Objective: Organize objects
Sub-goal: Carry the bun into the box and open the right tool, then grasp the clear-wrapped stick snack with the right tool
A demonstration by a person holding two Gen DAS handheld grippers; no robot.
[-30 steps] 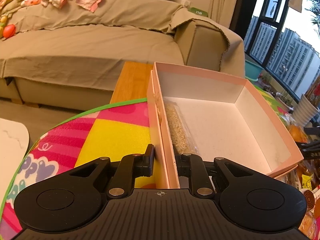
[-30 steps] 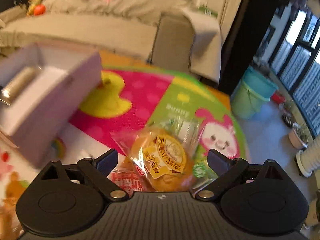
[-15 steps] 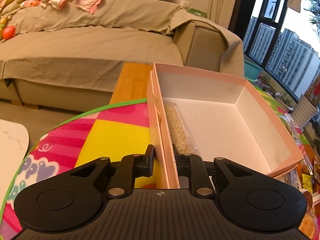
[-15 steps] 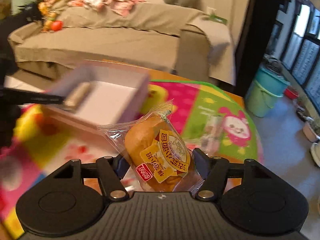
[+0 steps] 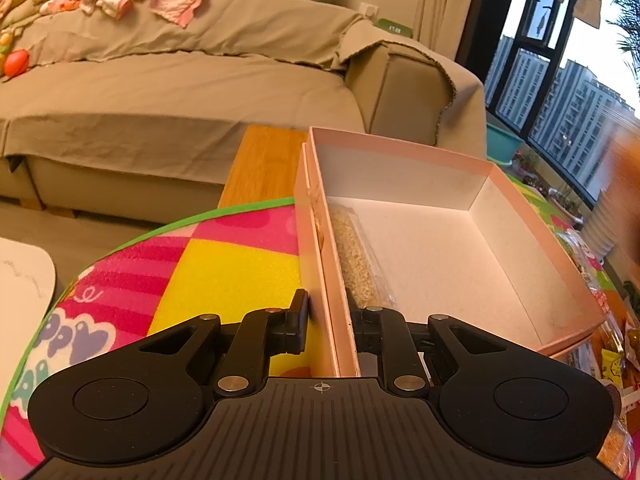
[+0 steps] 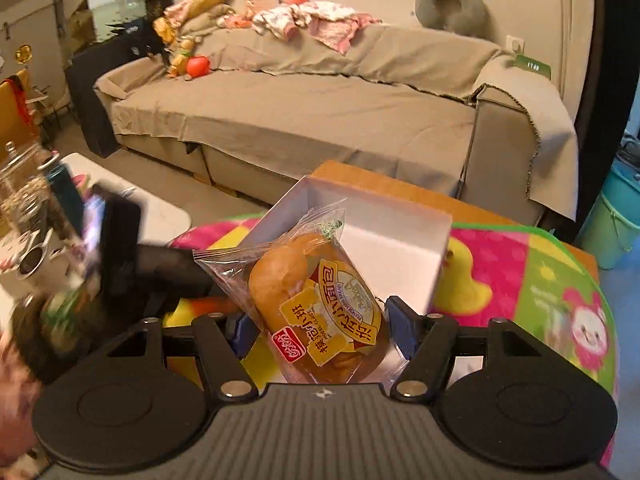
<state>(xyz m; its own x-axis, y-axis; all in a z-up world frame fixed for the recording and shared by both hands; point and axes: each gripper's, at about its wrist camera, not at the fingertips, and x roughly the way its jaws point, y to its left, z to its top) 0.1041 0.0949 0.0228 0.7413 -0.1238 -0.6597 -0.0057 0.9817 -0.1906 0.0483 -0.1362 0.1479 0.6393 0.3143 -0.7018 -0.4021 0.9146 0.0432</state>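
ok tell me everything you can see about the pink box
The pink box is an open, lidless rectangular carton, pale pink outside and white inside, apparently cardboard. It seems to sit nested in a second pink tray. It rests on a colourful play mat by a sofa. The left gripper is shut on its near left wall, one finger outside, one inside. Inside, a clear tube-shaped pack of grains lies along that wall; otherwise it looks empty.

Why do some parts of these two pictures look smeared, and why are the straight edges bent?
Left wrist view: mostly sharp, only an orange smear at the right edge; the box rim and the window frames bow from the wide lens; daylight outside is bright. Right wrist view: the bread packet is sharp, but the dark object at left is motion-blurred; the sofa curves.
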